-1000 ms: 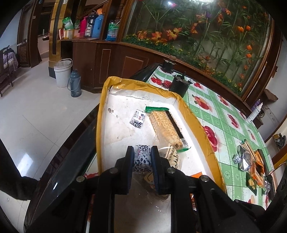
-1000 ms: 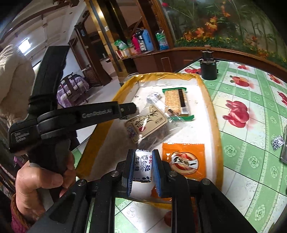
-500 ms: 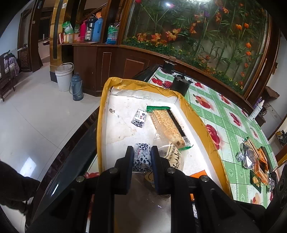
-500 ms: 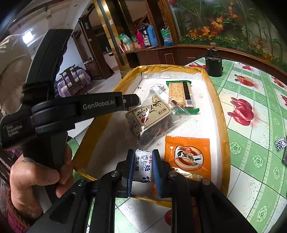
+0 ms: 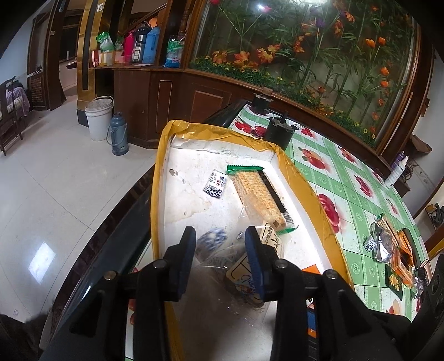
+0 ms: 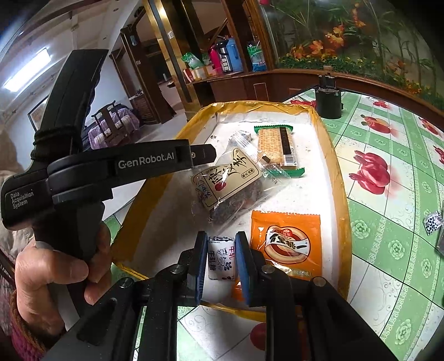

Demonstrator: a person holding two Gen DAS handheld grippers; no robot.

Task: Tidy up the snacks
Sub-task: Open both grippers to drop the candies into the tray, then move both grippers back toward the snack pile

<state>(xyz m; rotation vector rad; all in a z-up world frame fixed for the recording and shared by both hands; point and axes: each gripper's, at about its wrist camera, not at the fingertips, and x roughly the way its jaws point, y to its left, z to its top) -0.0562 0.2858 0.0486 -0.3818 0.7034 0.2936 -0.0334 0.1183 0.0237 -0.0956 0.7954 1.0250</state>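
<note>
Your left wrist view is evenly lit and mostly sharp, but the small candy (image 5: 212, 240) between the claw fingers is smeared by motion blur. A bright patch of glare sits on the floor (image 5: 41, 262) at lower left, and a light reflects as a white spot in the glass wall (image 5: 260, 7) at the top. In your right wrist view a ceiling lamp (image 6: 26, 70) glows at upper left. Both frames bend strongly at the edges and darken to black in the corners.

Home: floral tablecloth (image 5: 358, 177), thermos flasks (image 5: 119, 133)
</note>
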